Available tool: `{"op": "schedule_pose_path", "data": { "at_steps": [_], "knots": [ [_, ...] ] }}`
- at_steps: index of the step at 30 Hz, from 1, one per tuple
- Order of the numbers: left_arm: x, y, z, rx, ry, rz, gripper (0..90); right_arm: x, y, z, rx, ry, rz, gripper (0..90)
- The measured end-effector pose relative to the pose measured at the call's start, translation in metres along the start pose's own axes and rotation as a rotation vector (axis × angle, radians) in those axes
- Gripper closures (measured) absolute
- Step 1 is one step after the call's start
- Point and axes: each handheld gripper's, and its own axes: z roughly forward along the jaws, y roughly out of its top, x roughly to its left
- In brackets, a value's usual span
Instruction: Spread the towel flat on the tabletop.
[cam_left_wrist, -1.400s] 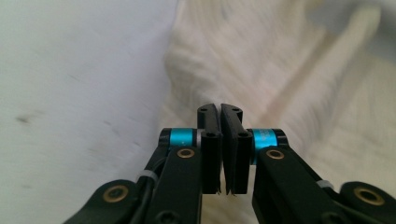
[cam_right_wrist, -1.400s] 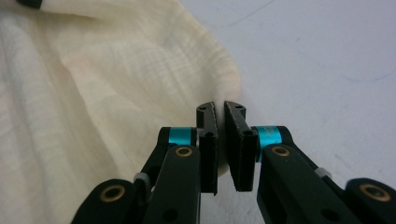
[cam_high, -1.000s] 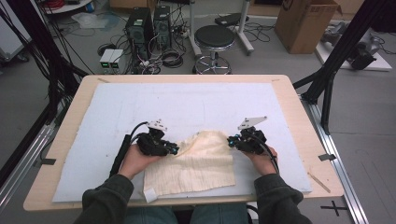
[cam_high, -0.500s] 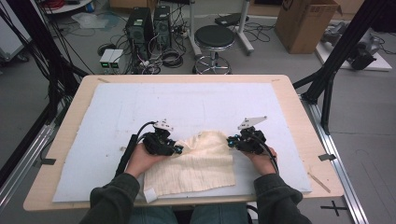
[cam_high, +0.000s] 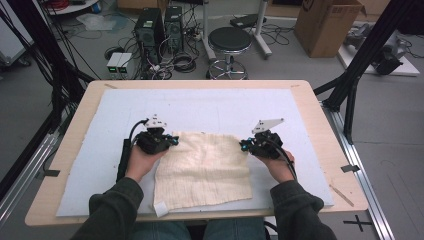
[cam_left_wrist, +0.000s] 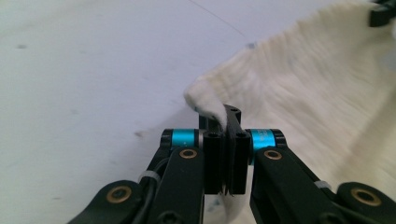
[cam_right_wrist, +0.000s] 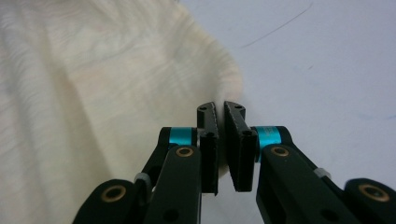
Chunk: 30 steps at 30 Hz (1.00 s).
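A cream woven cloth (cam_high: 205, 167) lies spread on the pale mat (cam_high: 210, 107), its near edge close to the person. My left gripper (cam_high: 174, 140) is shut on the cloth's far left corner. In the left gripper view that corner (cam_left_wrist: 205, 95) curls up out of my left gripper (cam_left_wrist: 227, 116), whose jaws are pressed together. My right gripper (cam_high: 243, 146) is shut on the far right corner. The right gripper view has the cloth (cam_right_wrist: 93, 93) running off to the left, its edge pinched in my right gripper (cam_right_wrist: 220, 109). The far edge runs nearly straight between the two grippers.
The mat covers most of a wooden table (cam_high: 320, 130). A small white tag (cam_high: 161, 209) sticks out at the cloth's near left corner. A stool (cam_high: 229, 40), computer towers (cam_high: 152, 30) and a cardboard box (cam_high: 327, 25) stand on the floor beyond the table.
My left gripper has moved left and away from the person with its corner. The bunched cloth between the grippers has been pulled out flat and wider. The right gripper has barely shifted.
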Motion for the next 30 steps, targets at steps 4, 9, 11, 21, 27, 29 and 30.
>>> {"op": "schedule_pose_path", "data": {
  "at_steps": [4, 9, 11, 21, 27, 29, 30],
  "knots": [
    [0.025, 0.007, 0.011, -0.045, 0.069, -0.065, 87.7, -0.022, 0.021, 0.008, 0.000, -0.041, 0.029, 84.8],
    [0.048, 0.022, 0.032, -0.066, 0.165, -0.132, 69.3, -0.050, 0.046, 0.026, -0.033, -0.221, 0.081, 64.4],
    [0.053, 0.023, 0.031, -0.061, 0.156, -0.152, 59.2, -0.058, 0.047, 0.028, -0.052, -0.216, 0.142, 62.7],
    [0.034, 0.008, -0.014, -0.084, 0.081, -0.036, 56.5, -0.032, 0.033, 0.009, -0.032, -0.081, 0.094, 53.1],
    [0.008, -0.013, -0.043, -0.096, 0.016, 0.035, 51.7, 0.003, 0.024, -0.014, -0.082, -0.014, 0.002, 49.3],
    [0.000, -0.022, -0.051, -0.097, -0.018, 0.046, 49.9, 0.011, 0.017, -0.019, -0.100, 0.006, -0.009, 49.0],
    [-0.004, -0.027, -0.054, -0.096, -0.026, 0.056, 49.3, 0.015, 0.013, -0.022, -0.102, 0.008, -0.019, 48.6]
  ]
}}
